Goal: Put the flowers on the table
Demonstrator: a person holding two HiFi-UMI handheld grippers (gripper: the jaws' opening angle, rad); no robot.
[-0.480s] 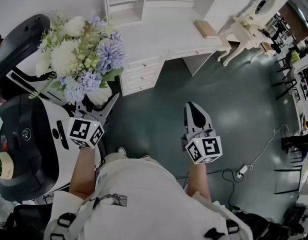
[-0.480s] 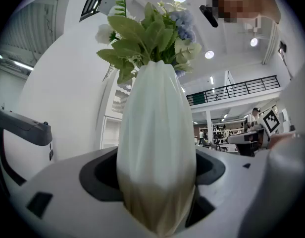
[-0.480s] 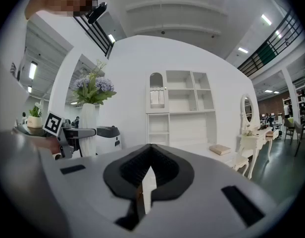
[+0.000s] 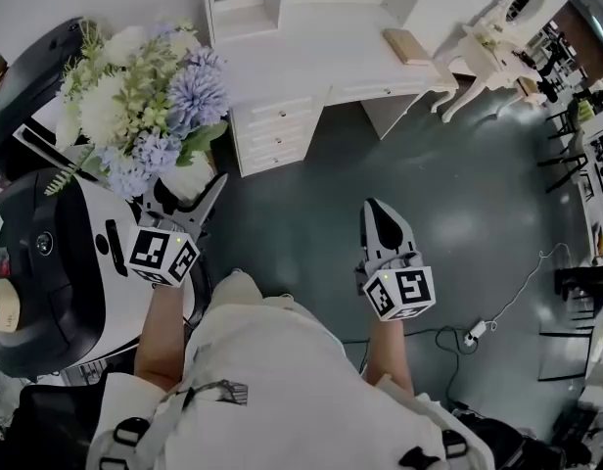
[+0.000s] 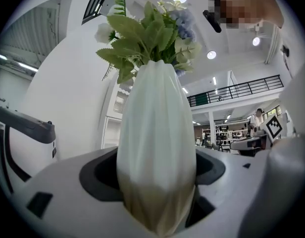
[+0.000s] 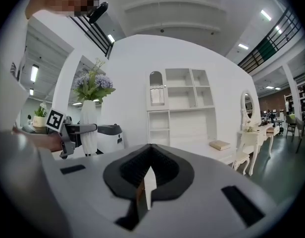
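Observation:
A white ribbed vase [image 5: 156,148] with white, lilac and green flowers [image 5: 147,29] stands upright between the jaws of my left gripper [image 5: 155,182], which is shut on it. In the head view the flowers [image 4: 145,96] spread above the vase [image 4: 189,179] at the upper left, over my left gripper [image 4: 189,192]. My right gripper [image 4: 378,213] hangs over the dark floor, shut and empty. The right gripper view shows its jaws [image 6: 148,175] closed, with the vase [image 6: 89,128] held at the left. The white desk [image 4: 321,57] lies ahead.
A tan book [image 4: 406,45] lies on the desk, which has drawers [image 4: 277,135] and a shelf unit [image 4: 253,3]. A black-and-white machine [image 4: 47,262] stands close at the left. A white dressing table [image 4: 497,37] is at the far right. A cable and plug strip [image 4: 475,336] lie on the floor.
In the head view the flowers and my left gripper have shifted slightly to the left. The right gripper has kept its place.

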